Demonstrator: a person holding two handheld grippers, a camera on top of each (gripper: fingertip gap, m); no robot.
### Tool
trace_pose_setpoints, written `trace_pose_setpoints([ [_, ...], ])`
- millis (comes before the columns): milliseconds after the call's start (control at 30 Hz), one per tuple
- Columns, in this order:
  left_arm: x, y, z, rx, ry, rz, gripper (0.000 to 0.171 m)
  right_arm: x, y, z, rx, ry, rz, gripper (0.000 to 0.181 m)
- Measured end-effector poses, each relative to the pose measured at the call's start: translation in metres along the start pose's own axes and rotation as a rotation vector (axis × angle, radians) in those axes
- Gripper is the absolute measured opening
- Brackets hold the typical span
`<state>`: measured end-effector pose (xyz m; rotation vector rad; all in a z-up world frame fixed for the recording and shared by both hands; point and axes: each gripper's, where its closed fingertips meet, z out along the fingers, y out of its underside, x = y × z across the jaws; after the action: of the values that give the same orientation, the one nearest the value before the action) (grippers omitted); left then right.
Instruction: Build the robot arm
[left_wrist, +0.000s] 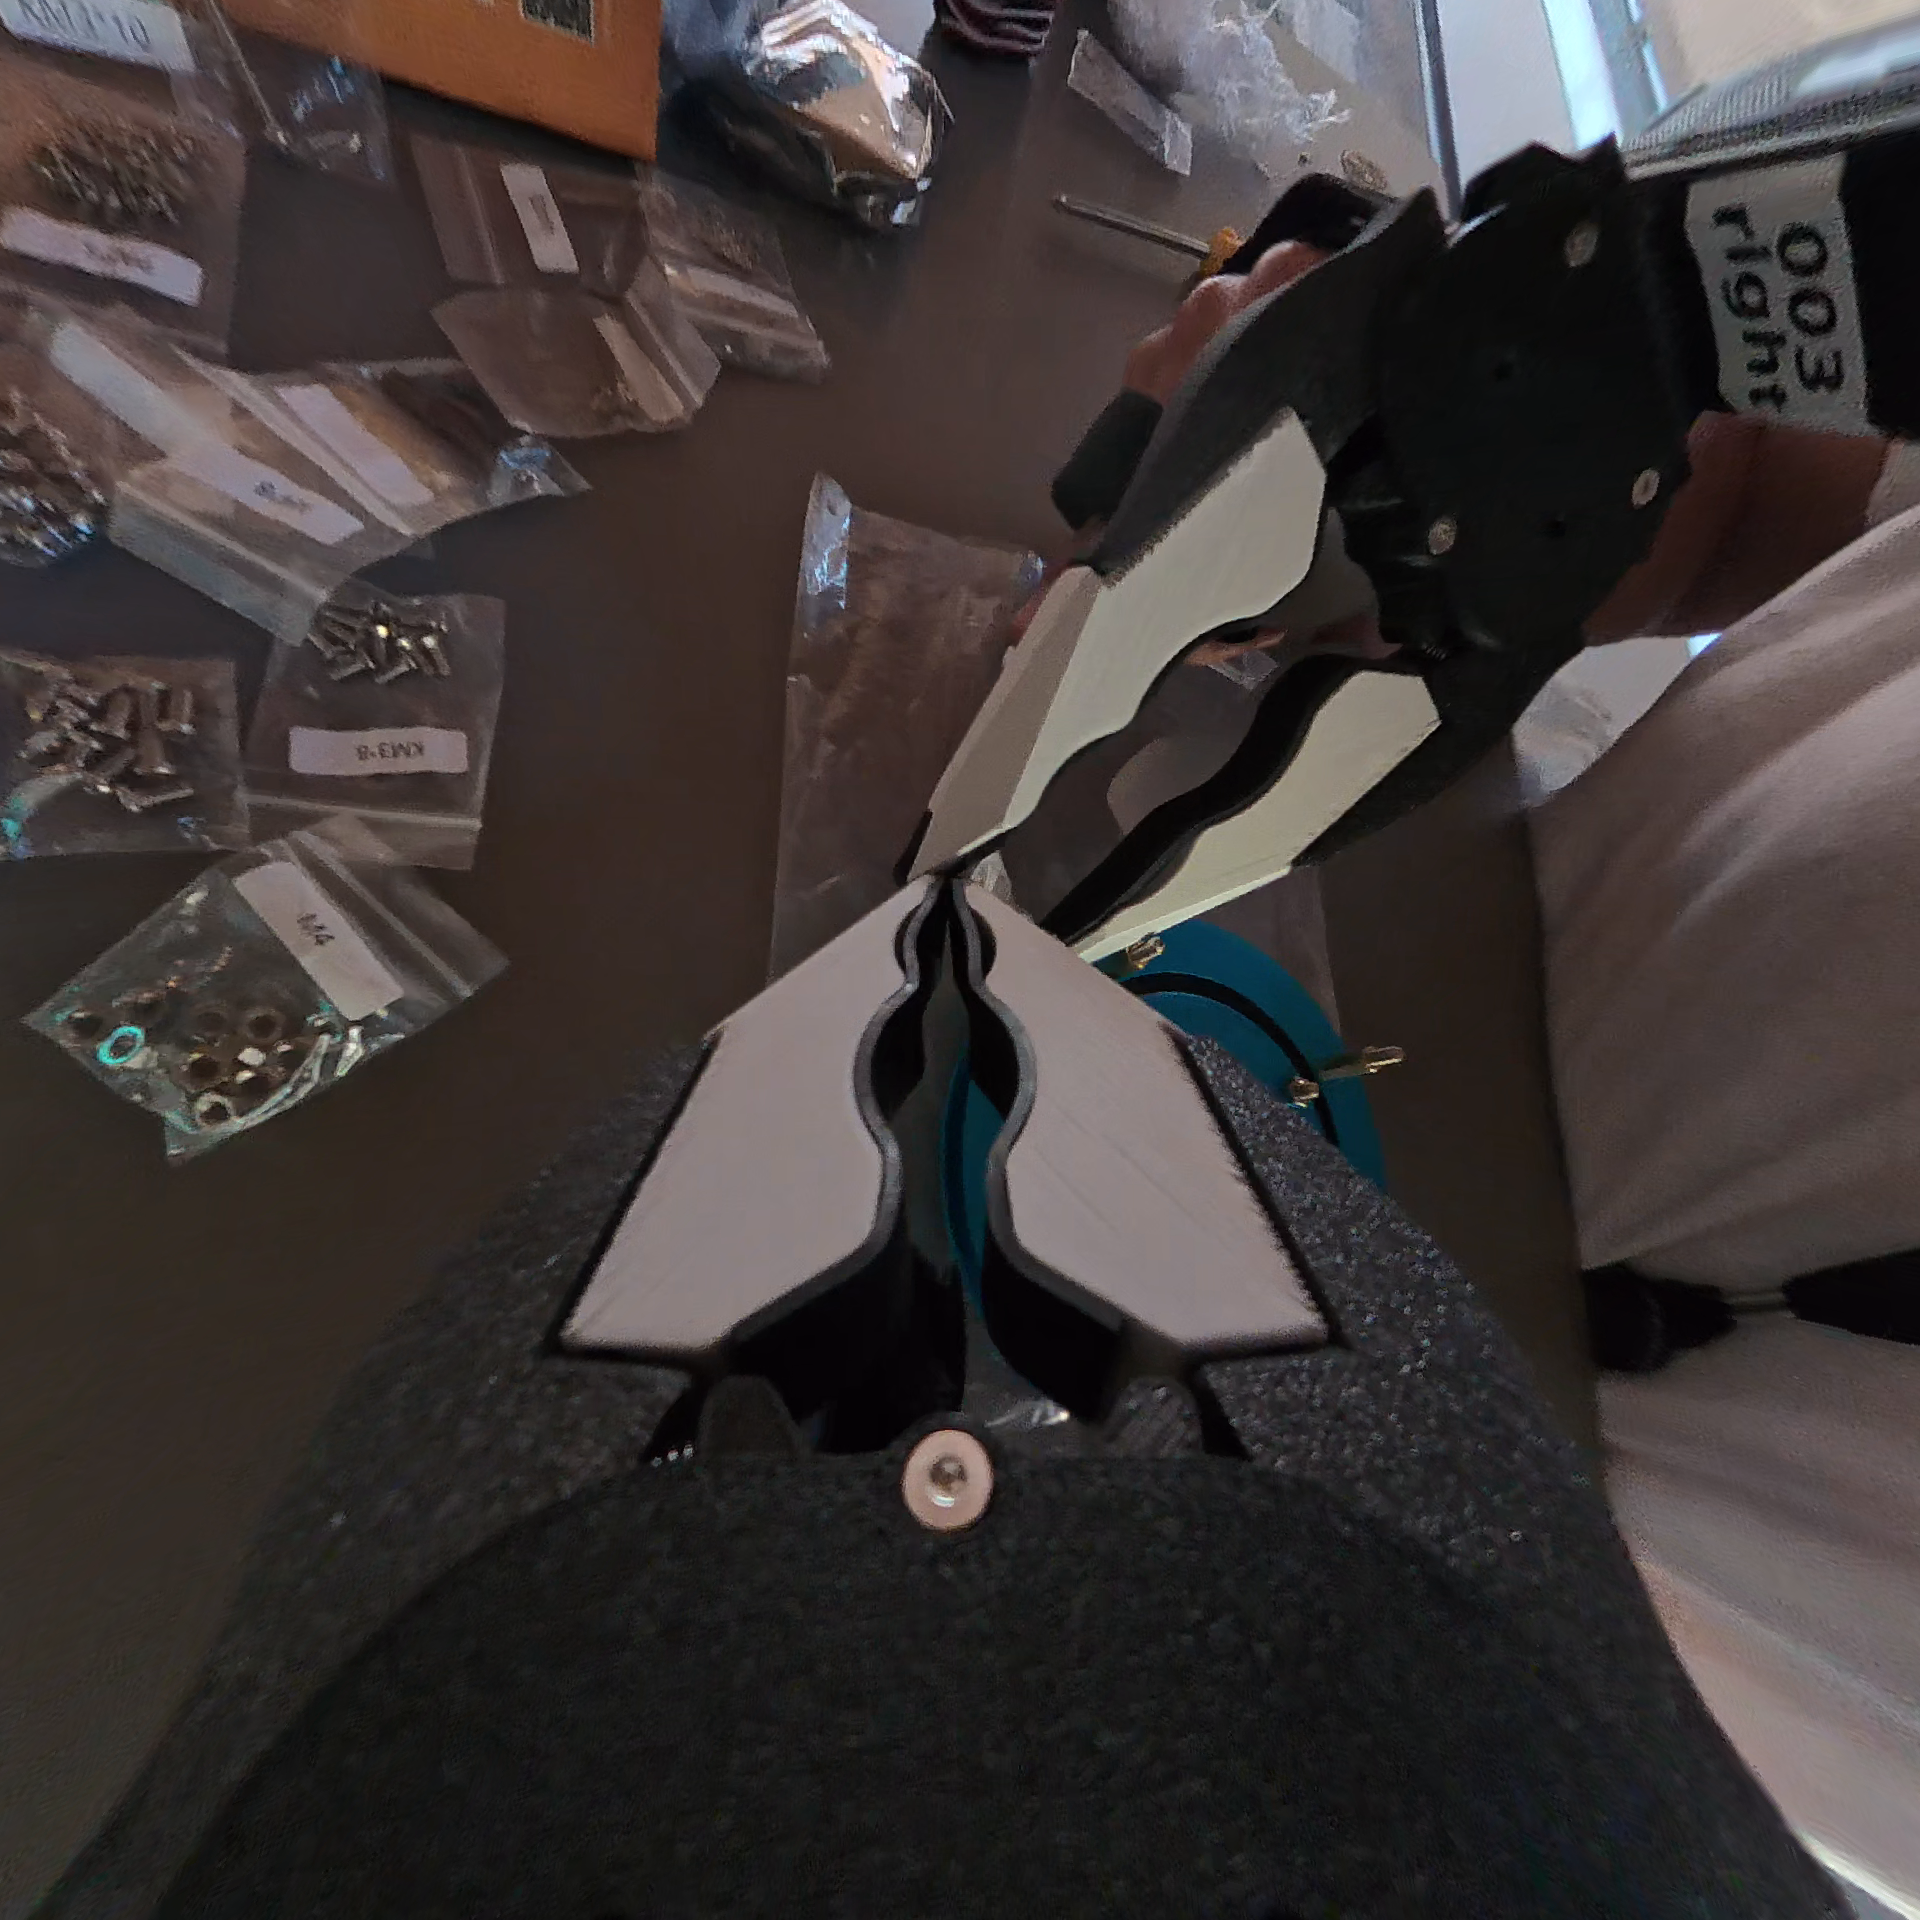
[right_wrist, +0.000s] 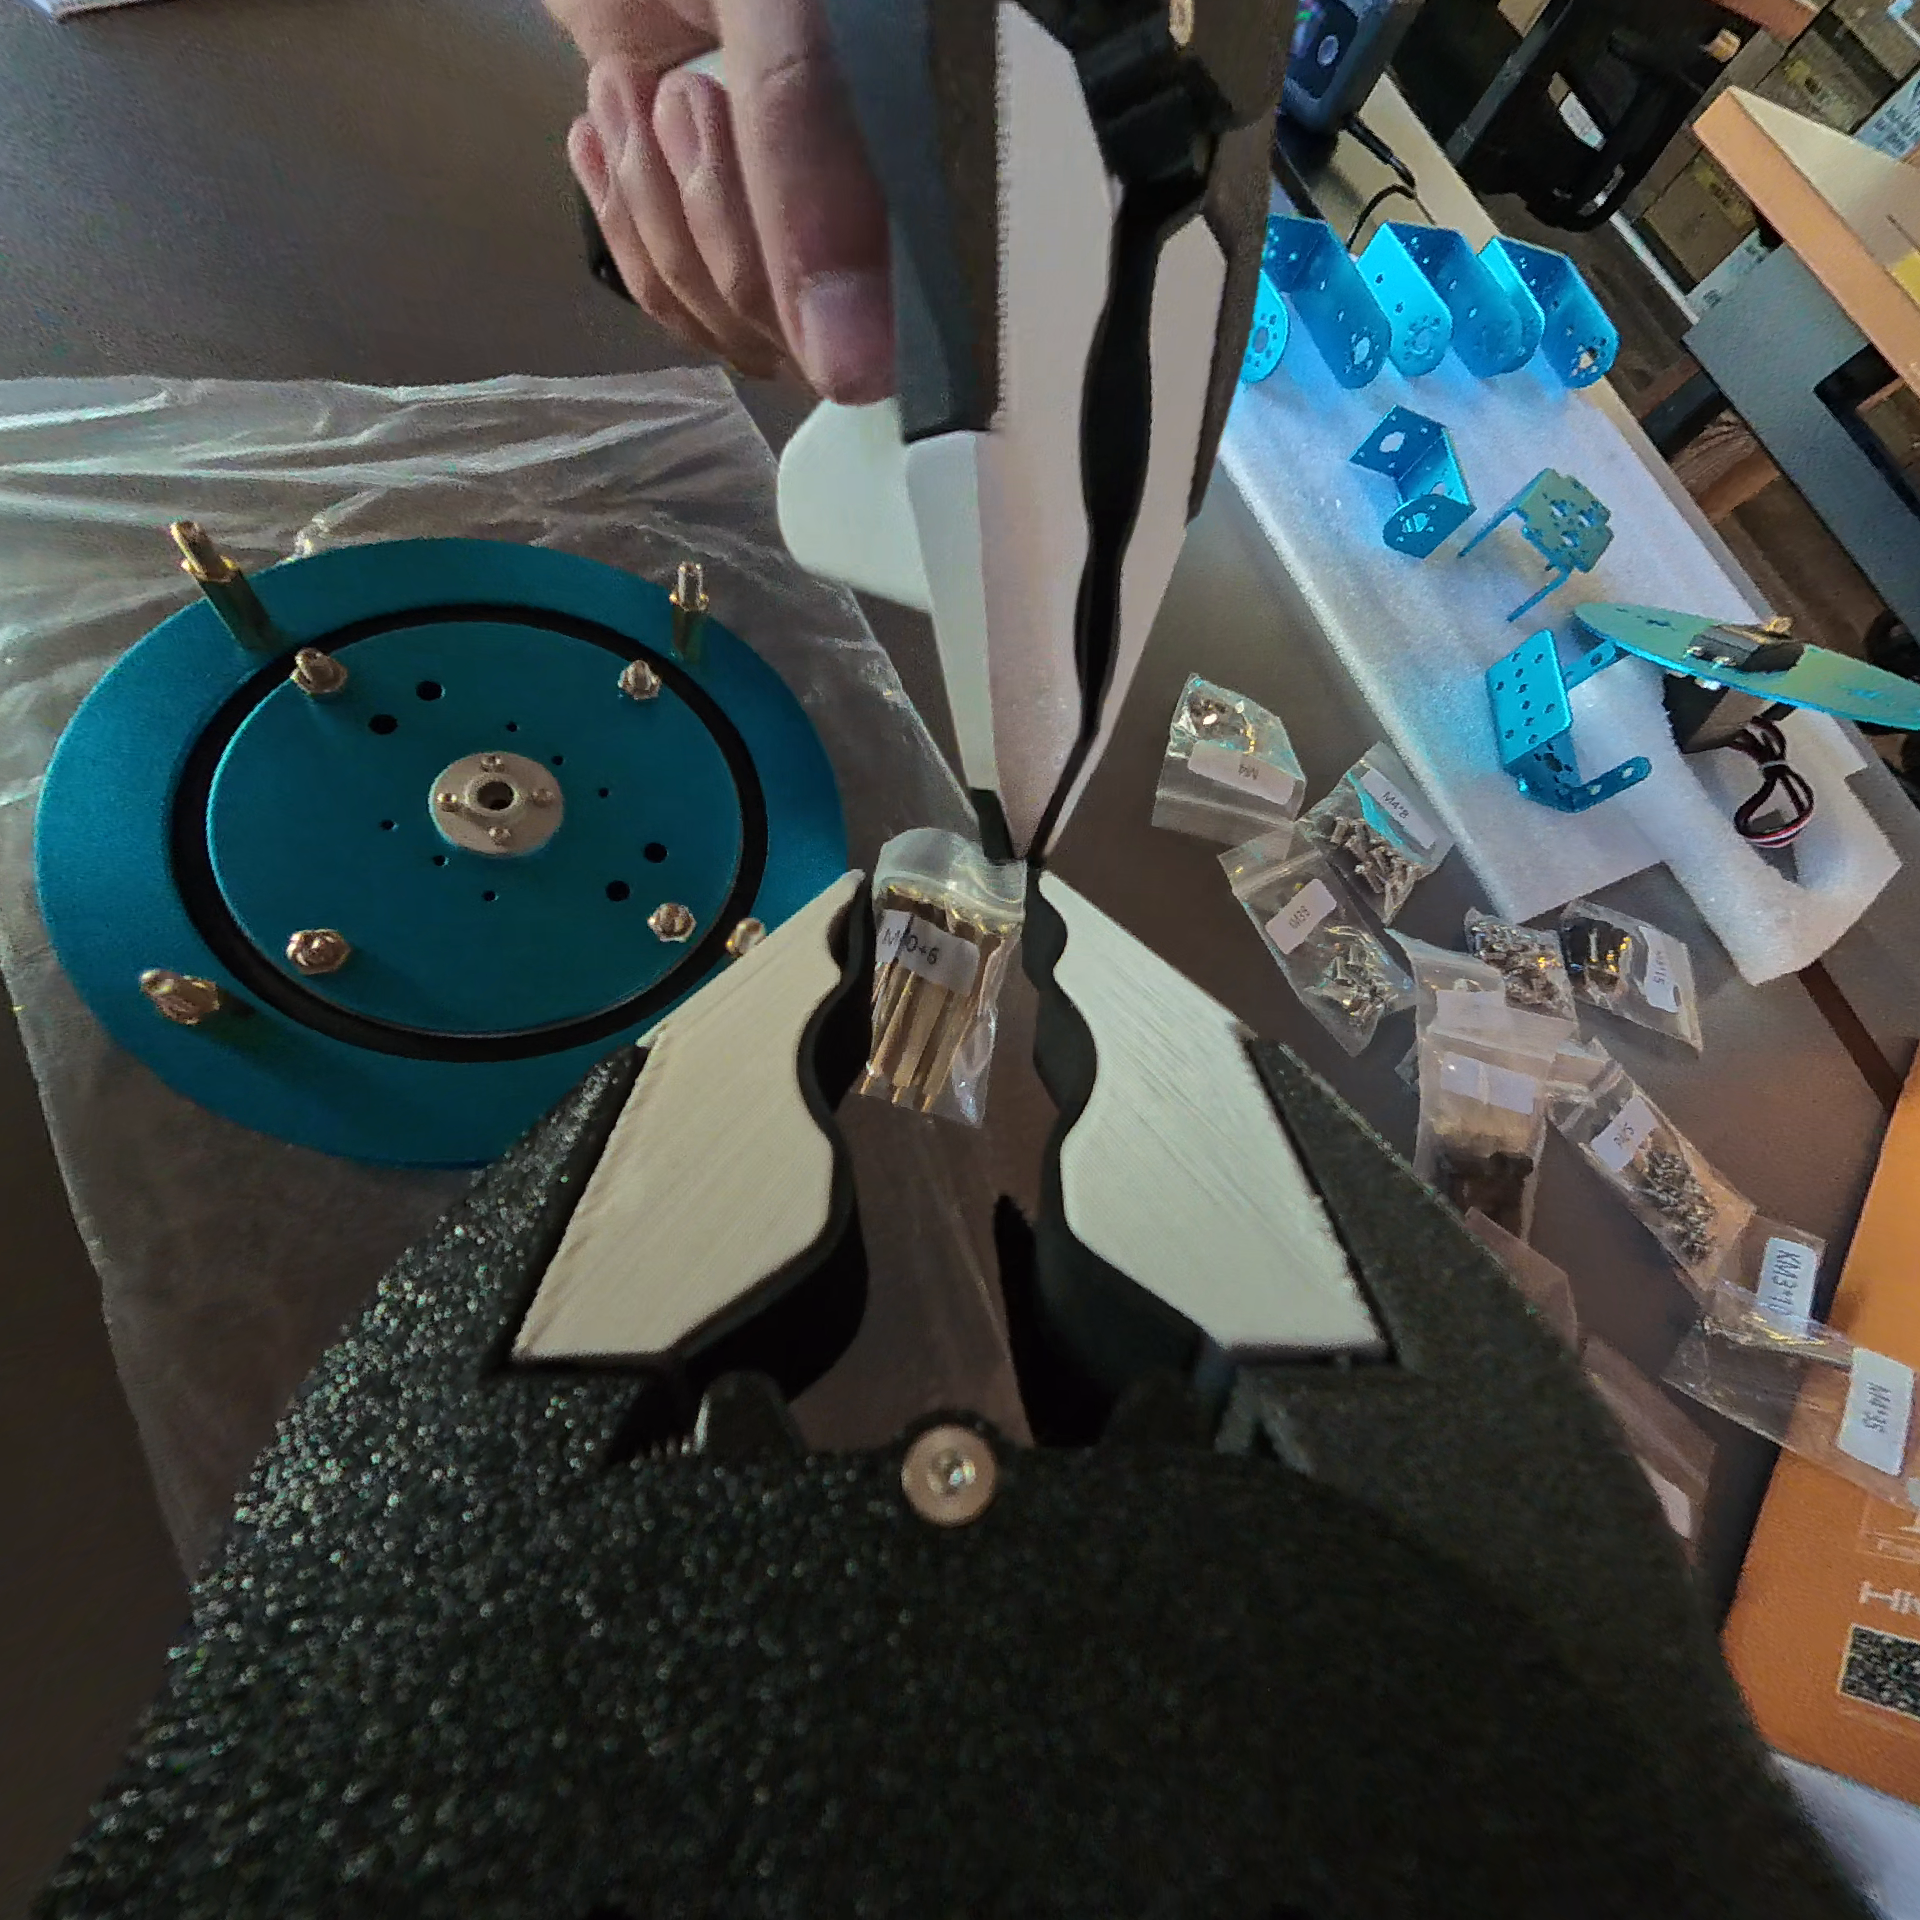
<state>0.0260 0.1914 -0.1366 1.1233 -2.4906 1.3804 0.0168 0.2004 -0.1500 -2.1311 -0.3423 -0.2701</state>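
Bag of brass standoffs (right_wrist: 940, 997) between right gripper (right_wrist: 951, 904) fingers (right_wrist: 727, 1122).

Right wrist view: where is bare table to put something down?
Bare brown table lies beyond the clear plastic sheet holding the blue round plate. The side by the white foam sheet is crowded with blue brackets and small screw bags.
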Motion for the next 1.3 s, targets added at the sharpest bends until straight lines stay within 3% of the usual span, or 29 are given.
trace_pose_setpoints([
  [267, 0.003, -0.005, -0.002, 0.006, 0.081, -0.165, 0.0, 0.003, -0.001, -0.005, 0.016, 0.008, -0.005, 0.026],
  [467, 0.008, -0.014, -0.007, 0.055, 0.07, -0.127, 0.007, 0.004, 0.001, -0.005, 0.01, 0.008, -0.003, 0.026],
  [800, 0.011, -0.003, -0.004, -0.029, 0.013, 0.083, 0.008, 0.002, -0.001, -0.005, 0.012, 0.002, -0.003, 0.026],
  [1300, 0.01, -0.01, -0.009, -0.005, 0.01, 0.146, 0.008, 0.003, 0.0, -0.005, 0.009, 0.002, -0.001, 0.026],
])
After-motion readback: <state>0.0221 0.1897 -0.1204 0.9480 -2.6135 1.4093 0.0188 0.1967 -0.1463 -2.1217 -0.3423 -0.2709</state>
